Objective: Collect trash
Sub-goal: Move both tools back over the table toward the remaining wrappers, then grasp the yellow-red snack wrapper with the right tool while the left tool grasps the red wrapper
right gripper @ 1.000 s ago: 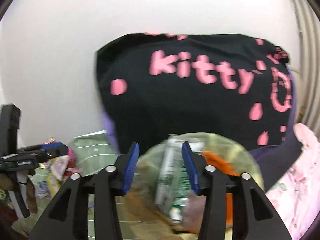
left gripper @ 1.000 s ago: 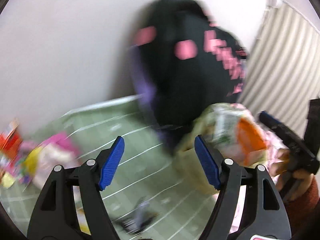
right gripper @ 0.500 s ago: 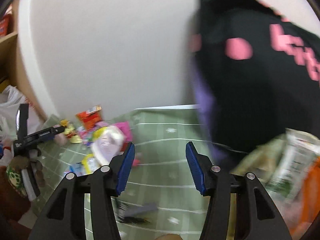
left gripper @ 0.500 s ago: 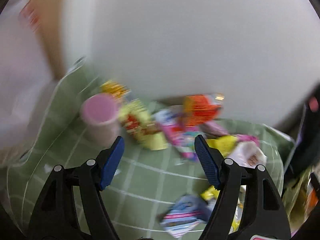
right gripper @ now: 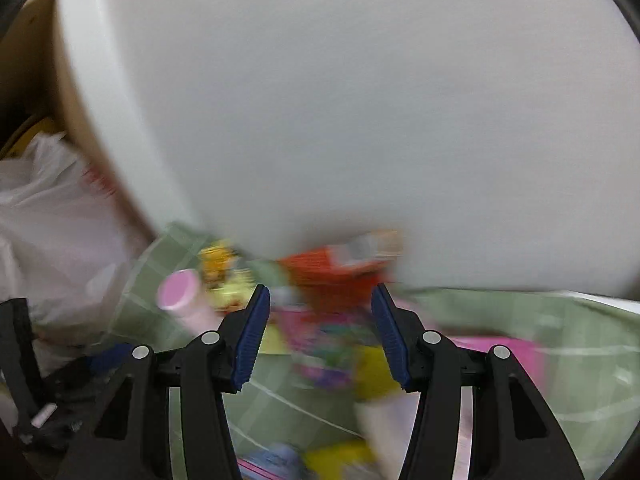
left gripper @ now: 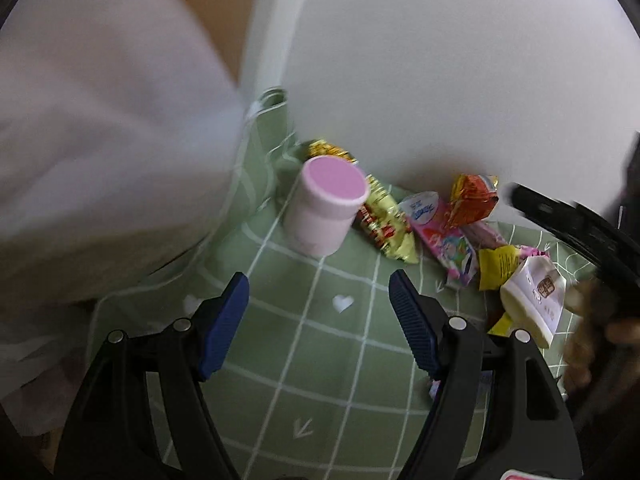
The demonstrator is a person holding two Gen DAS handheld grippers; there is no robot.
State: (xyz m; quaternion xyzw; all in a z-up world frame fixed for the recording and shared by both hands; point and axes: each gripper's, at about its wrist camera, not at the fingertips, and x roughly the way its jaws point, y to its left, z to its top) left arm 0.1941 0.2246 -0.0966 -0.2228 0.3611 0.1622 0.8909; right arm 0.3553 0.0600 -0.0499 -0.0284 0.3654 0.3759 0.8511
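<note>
1. The left gripper (left gripper: 318, 322) stands wide open and empty; between its blue pads (left gripper: 224, 322) only the green checked cloth (left gripper: 320, 376) shows, in the lower middle of the left wrist frame.

2. The trash lies beyond the fingertips, toward the upper middle and right of that frame: a pink-topped cup (left gripper: 326, 206) stands upright just above the gap between the jaws, and a row of wrappers runs rightward from it along the foot of the white wall (left gripper: 460, 68).

3. In that row, the yellow-and-red wrapper (left gripper: 386, 226) lies just beside the cup, with its long axis slanting from upper left to lower right; the pink wrapper (left gripper: 442, 236) slants the same way.

4. A cream packet (left gripper: 534, 300) sits at the right, close to the right-hand finger, near the other tool's dark body (left gripper: 572, 232).

5. The right gripper (right gripper: 320, 336) is also open and holds nothing; its view is blurred, but the coloured pile (right gripper: 332, 344) fills the gap between its pads.

6. Judged from both views, the cup suits the left gripper and the central wrappers the right.
</note>
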